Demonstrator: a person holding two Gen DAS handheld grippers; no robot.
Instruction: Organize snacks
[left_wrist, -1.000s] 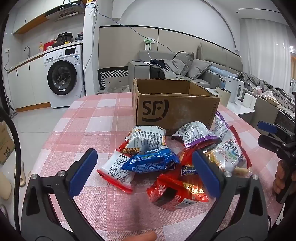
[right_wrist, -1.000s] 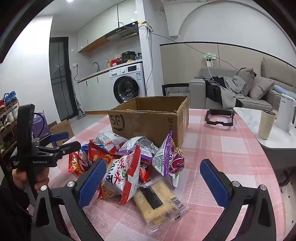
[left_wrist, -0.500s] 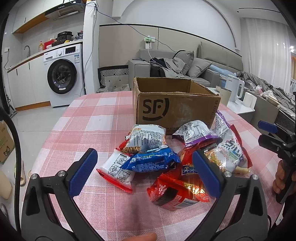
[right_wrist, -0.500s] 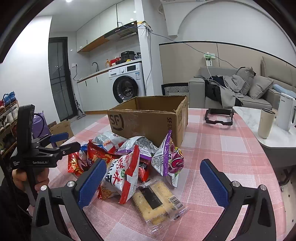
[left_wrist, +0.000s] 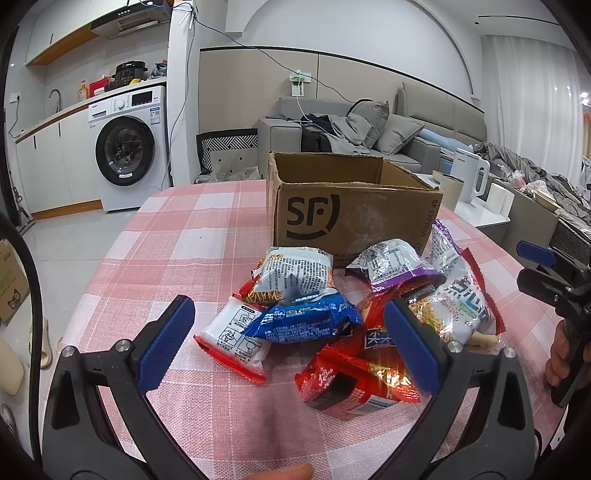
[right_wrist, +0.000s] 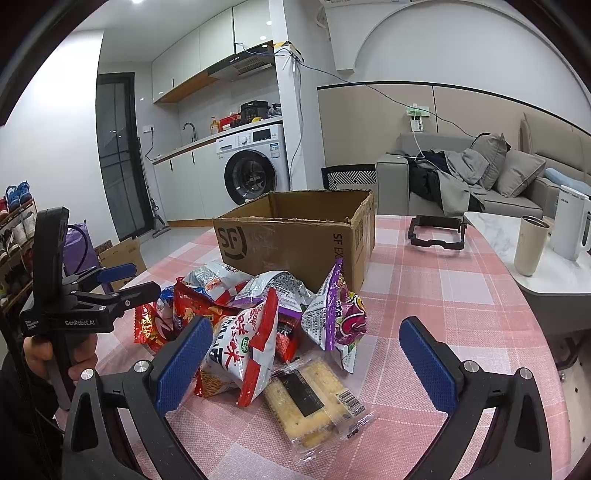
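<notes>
Snack packets (left_wrist: 325, 314) lie heaped at centre frame on the checked counter (left_wrist: 192, 240), just before the open cardboard box (left_wrist: 351, 218). Left tool (left_wrist: 288, 343) and right tool (right_wrist: 306, 362) both hover spread wide, holding nothing.

Snack packets (left_wrist: 317, 317) are lying heaped just in front of the open cardboard box (left_wrist: 351, 210): blue one (left_wrist: 306, 321) topping the pile, clear cracker pack (right_wrist: 314, 402) lying flat farthest from the box.

Glossy foil snack packets (left_wrist: 306, 321), matt cardboard box (left_wrist: 351, 218), woven checked tablecloth (left_wrist: 192, 236).
</notes>
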